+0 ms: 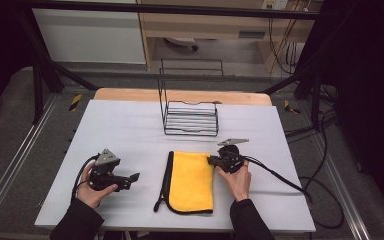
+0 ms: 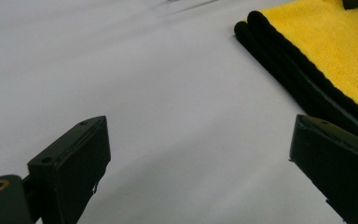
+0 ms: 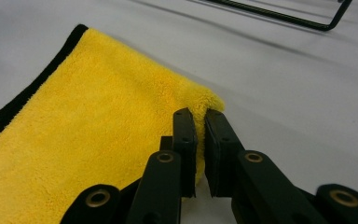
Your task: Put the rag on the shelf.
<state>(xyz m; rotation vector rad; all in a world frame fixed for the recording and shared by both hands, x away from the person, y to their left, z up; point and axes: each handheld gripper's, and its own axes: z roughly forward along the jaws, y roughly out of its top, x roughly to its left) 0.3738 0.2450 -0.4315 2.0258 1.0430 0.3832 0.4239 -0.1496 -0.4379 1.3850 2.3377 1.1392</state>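
In the right gripper view, the closed jaws of the right gripper [image 3: 199, 116] cover the pinched corner of the folded yellow cloth [image 3: 88, 140], and the picture's left and bottom edges cut the cloth off. The wire rack [image 3: 279, 14] is cropped to one bar at the top edge. The left gripper view crops the cloth [image 2: 326, 42] at its right edge.

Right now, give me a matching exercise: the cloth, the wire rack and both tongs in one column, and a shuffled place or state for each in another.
1. yellow cloth
2. wire rack
3. left tongs
4. right tongs

A. open, above bare table
B. at the table's far side
C. shut on the cloth's corner
D. folded, between the hands

Pairs: 1-D, 2-B, 3-A, 4-C
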